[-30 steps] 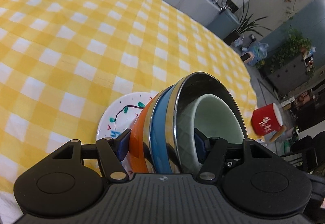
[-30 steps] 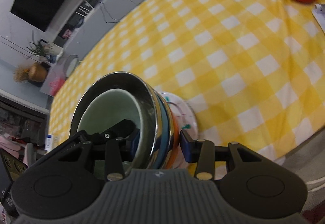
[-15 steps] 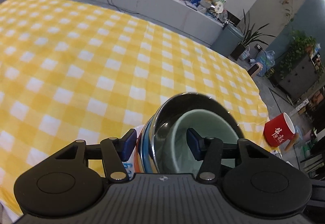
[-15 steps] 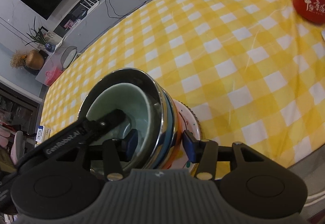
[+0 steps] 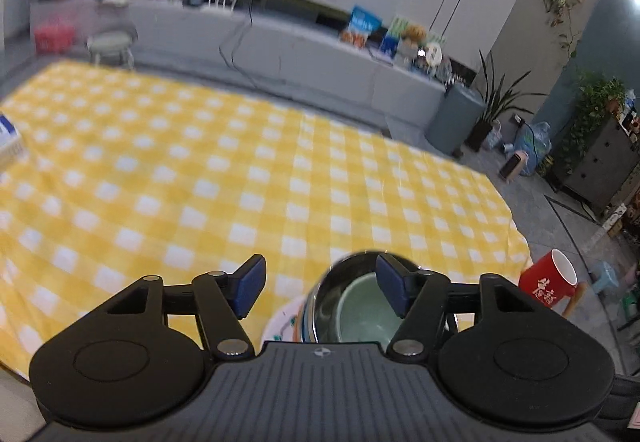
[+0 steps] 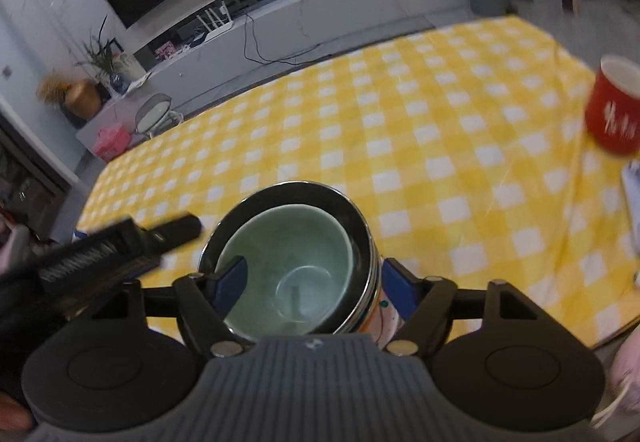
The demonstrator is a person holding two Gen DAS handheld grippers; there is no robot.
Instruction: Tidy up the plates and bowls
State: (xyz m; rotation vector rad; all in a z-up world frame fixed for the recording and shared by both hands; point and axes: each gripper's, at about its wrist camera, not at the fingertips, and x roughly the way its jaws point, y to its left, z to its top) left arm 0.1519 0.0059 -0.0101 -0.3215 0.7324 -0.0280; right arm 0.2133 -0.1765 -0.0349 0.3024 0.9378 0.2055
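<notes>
Both grippers are let go: the left gripper (image 5: 318, 288) has its jaws spreading with only tablecloth showing between them, its right-hand pad hanging over the steel bowl's rim without pressing on it. On the other side, the right gripper (image 6: 314, 284) is also widening, its blue pads (image 6: 230, 282) standing either side of the nested stack but clear of it, so neither one grips anything

By the look of it the organizing is largely done. A pale green bowl (image 6: 286, 258) sits inside the steel bowl (image 6: 360, 226), which sits in a blue bowl and an orange one of which only rim edges show, and the whole nest rests on a white painted plate (image 5: 282, 326) at the near edge of the yellow checked tablecloth (image 5: 240, 169). No other plate or bowl shows on the cloth, so little seems left beyond pulling the hands away

A red mug (image 6: 614, 113) stands well apart at the far right of the table, out of the way. Something white lies at the cloth's left edge, too blurred to name. Beyond the table run a long grey counter (image 5: 280, 41), potted plants and a dark screen. Nothing blocks the stack
</notes>
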